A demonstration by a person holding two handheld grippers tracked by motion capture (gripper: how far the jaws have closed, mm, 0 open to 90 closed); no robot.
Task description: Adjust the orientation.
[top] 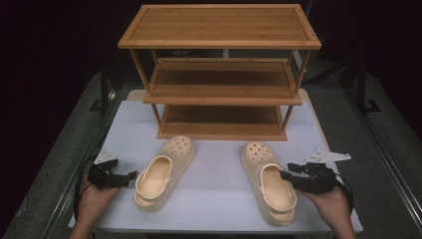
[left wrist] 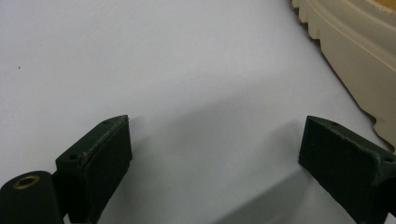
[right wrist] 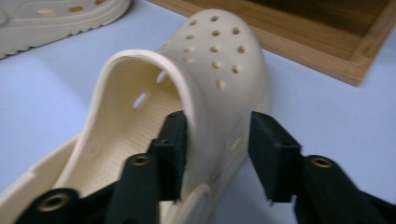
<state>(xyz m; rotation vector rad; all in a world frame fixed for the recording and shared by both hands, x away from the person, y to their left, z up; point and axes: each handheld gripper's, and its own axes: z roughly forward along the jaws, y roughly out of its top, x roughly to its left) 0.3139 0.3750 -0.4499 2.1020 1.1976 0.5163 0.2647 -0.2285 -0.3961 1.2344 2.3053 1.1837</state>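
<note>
**Right gripper straddling a clog wall, left gripper waiting open**

Nearest the lens in the right gripper view, the right gripper [right wrist: 217, 149] is straddling the side wall of the right clog [right wrist: 205, 88]: one jaw is sitting inside the foot opening, the other outside the upper, and the wall is passing between them. The outer jaw appears to be standing just off the rubber, so I cannot tell whether the grip is clamped yet; it looks like a grasp being set up on the thin rim because that is the easiest part to pinch.

From largest to smallest: the three-tier bamboo shoe rack [top: 221, 69] is standing at the far side of the white table [top: 219, 194], its shelves bare, likely the destination for the pair. The two cream clogs are lying in front of it with toes pointing toward the rack; the left clog [top: 164, 174] is angling slightly rightward, the right clog [top: 268, 181] lying near the person's right hand [top: 331, 201].

The left gripper [top: 128, 175] is resting just beside the left clog's heel, jaws spread wide over bare tabletop and grasping nothing, seemingly waiting its turn.
</note>
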